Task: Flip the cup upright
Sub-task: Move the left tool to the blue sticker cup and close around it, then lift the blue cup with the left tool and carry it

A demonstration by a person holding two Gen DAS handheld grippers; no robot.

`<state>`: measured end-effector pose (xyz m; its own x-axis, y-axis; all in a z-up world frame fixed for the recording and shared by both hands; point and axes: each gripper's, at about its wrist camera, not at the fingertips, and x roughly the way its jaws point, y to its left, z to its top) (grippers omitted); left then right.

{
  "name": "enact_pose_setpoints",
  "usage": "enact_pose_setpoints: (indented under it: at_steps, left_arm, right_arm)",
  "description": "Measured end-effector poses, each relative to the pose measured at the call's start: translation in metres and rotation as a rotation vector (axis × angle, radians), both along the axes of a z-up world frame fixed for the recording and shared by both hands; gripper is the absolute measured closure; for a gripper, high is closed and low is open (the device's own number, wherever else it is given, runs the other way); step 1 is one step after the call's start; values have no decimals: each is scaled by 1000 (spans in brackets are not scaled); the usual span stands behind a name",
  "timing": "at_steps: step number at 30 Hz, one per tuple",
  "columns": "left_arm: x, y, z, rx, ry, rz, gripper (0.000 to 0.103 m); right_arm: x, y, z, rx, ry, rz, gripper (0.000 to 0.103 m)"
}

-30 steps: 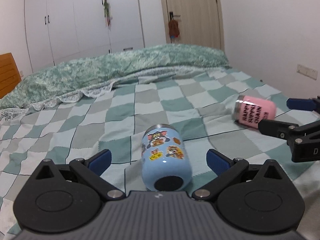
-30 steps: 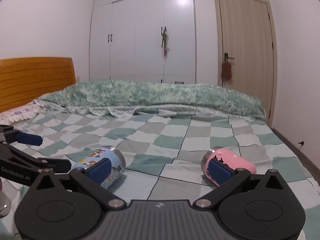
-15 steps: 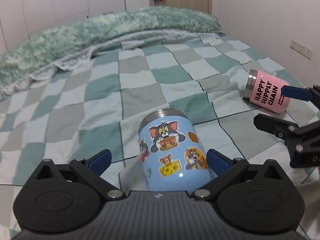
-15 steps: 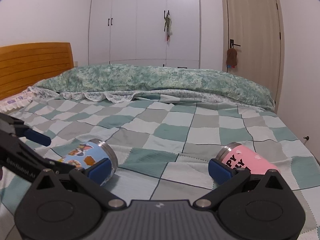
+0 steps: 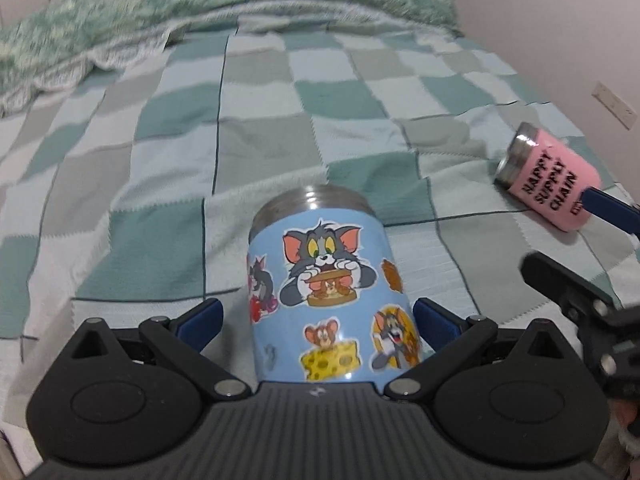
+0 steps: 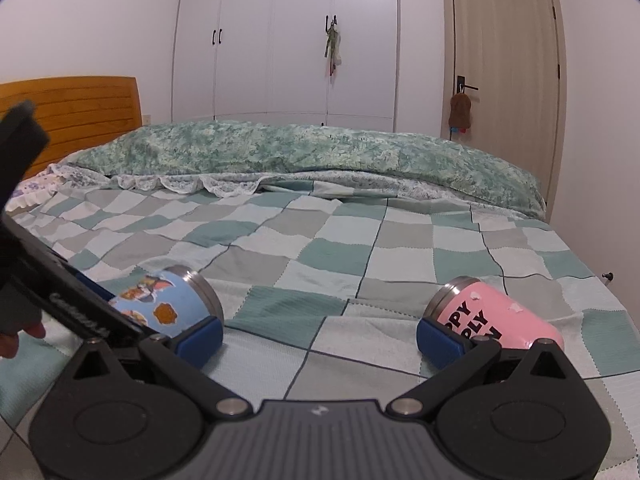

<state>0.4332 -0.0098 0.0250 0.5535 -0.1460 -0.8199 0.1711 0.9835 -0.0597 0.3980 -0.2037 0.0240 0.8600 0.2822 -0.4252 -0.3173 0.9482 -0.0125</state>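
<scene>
A light-blue cartoon-sticker cup [image 5: 324,288] lies on its side on the checked bedspread, steel rim pointing away. My left gripper [image 5: 316,320] is open, its blue pads on either side of the cup's base end; contact cannot be told. The cup also shows in the right wrist view [image 6: 168,304]. A pink cup [image 6: 496,320] with black lettering lies on its side at the right; it shows in the left wrist view [image 5: 548,180] too. My right gripper [image 6: 318,334] is open and empty, with its right pad just in front of the pink cup.
The checked bedspread [image 6: 360,256] covers the bed. A rumpled green quilt [image 6: 312,152] lies across the far side. A wooden headboard [image 6: 76,112] is at the left, wardrobes and a door behind. The wall is close on the right.
My left gripper has tilted down and moved forward, so the blue cup now sits deeper between its open fingers. My right gripper has edged closer to the pink cup.
</scene>
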Motion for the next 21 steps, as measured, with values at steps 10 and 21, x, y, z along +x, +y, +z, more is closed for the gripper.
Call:
enact_pose_setpoints:
  at_steps: [10, 21]
  left_arm:
    - [6, -5, -5, -24, 86, 70, 18]
    - [-50, -10, 42, 4, 54, 66, 18]
  right_arm:
    - [-2, -14, -3, 51, 19, 8, 0]
    - [-48, -27, 36, 111, -36, 36, 0]
